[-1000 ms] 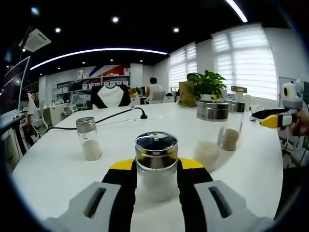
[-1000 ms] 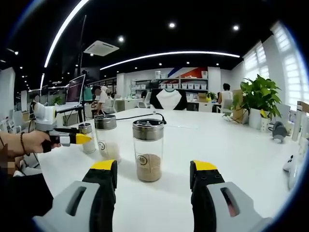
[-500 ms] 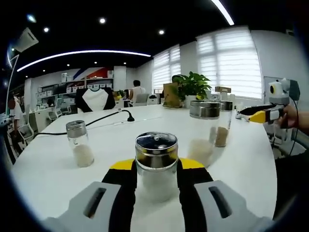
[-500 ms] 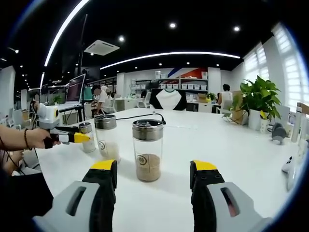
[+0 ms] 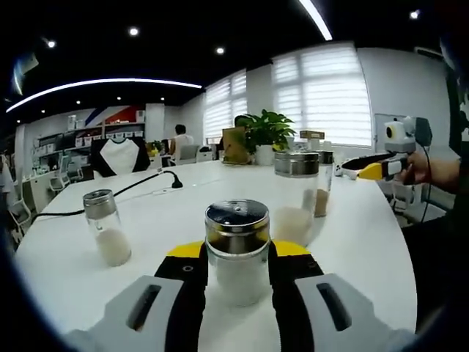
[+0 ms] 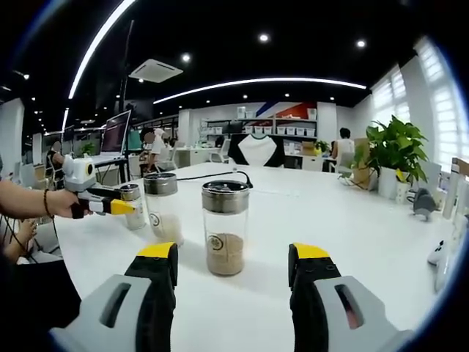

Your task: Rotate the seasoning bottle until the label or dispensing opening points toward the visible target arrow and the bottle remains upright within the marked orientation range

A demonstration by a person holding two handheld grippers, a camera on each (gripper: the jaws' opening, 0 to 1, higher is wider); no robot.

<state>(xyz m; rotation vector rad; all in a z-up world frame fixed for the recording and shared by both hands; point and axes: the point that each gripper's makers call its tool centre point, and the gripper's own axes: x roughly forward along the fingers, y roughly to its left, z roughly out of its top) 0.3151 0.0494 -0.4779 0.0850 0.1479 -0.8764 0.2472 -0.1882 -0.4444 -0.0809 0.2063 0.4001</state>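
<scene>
Your left gripper [image 5: 236, 268] sits at the bottom centre of the left gripper view, its jaws closed onto the seasoning bottle [image 5: 237, 251]. The bottle stands upright on the white bench [image 5: 168, 213], its metal lid facing up and pale powder inside. To the left of it, apart, stands a small jar [image 5: 106, 227] with white contents. Right of centre and further back stands a taller jar [image 5: 295, 192] with pale contents, and just behind that one a jar with brown contents [image 5: 322, 192], partly hidden. A potted plant [image 5: 265, 133] stands further back on the bench, upper centre.

At the right edge of that view, your hand [image 5: 419, 167] holds the right gripper [image 5: 353, 170] above the bench edge.

In the right gripper view, your right gripper [image 6: 234, 273] rises from the bottom with its jaws spread wide and nothing between them. Ahead of it, just left of centre, stands the brown-filled jar [image 6: 224, 227], with the pale-filled jar [image 6: 162, 207] to its left. At the left edge your other hand [image 6: 64, 202] holds the left gripper [image 6: 130, 207], closed onto the seasoning bottle [image 6: 133, 207].
</scene>
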